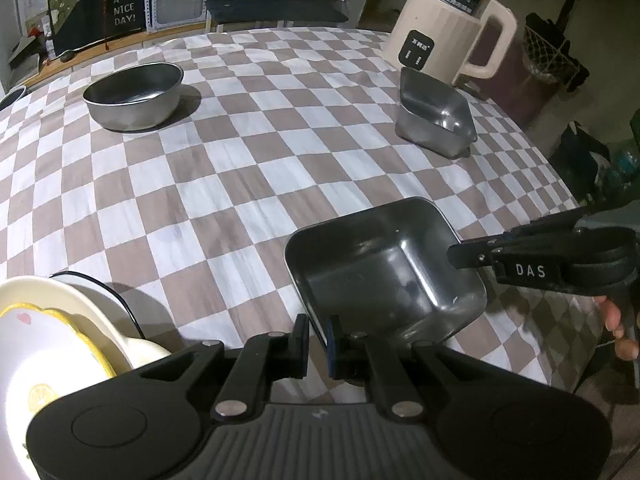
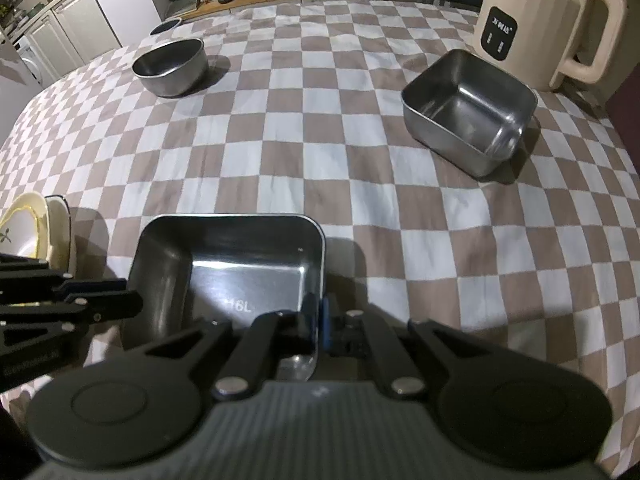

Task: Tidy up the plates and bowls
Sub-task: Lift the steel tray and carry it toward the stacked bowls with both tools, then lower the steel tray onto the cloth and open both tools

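Observation:
A square steel container [image 1: 384, 276] sits near the table's front edge; it also shows in the right wrist view [image 2: 224, 264]. My left gripper [image 1: 318, 338] is shut on its near-left rim. My right gripper [image 2: 316, 320] is shut on its right wall and shows from the side in the left wrist view [image 1: 472, 256]. A second square steel container [image 1: 436, 114] [image 2: 468, 110] stands at the far right. A round steel bowl [image 1: 134, 94] [image 2: 172, 66] stands at the far left. Stacked cream plates [image 1: 48, 344] [image 2: 28, 232] lie at the near left.
A cream electric kettle [image 1: 448, 24] [image 2: 536, 20] stands at the back right behind the second container. A small dark bowl [image 2: 165, 25] sits at the far left table edge. The checkered cloth [image 1: 240, 168] covers the table. A dark bin [image 1: 540, 76] stands beyond the right edge.

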`<state>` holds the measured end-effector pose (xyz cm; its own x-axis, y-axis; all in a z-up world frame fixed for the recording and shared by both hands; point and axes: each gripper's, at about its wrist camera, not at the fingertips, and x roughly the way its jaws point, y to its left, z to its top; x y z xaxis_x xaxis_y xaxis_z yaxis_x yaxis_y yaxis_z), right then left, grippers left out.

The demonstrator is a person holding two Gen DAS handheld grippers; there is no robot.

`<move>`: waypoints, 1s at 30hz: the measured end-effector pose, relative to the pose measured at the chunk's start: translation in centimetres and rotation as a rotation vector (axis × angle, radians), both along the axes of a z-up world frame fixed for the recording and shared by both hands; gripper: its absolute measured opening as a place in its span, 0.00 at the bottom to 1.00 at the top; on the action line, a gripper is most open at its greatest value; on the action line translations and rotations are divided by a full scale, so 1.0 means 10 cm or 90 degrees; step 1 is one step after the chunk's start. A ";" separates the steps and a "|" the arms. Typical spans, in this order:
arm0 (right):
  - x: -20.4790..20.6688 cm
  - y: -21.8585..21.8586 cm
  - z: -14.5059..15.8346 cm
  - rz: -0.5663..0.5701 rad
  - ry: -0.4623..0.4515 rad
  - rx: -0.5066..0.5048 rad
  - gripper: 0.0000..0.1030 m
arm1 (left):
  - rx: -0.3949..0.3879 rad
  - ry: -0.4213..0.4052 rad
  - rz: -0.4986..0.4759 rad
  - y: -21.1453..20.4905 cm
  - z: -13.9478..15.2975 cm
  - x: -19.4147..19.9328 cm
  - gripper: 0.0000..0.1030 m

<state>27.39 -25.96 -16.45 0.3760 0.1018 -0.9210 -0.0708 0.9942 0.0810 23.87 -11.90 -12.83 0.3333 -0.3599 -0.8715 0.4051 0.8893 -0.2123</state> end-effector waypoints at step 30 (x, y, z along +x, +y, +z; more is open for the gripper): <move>-0.07 -0.03 0.10 0.023 0.025 0.008 0.58 | 0.026 0.010 -0.019 -0.01 0.06 -0.08 0.50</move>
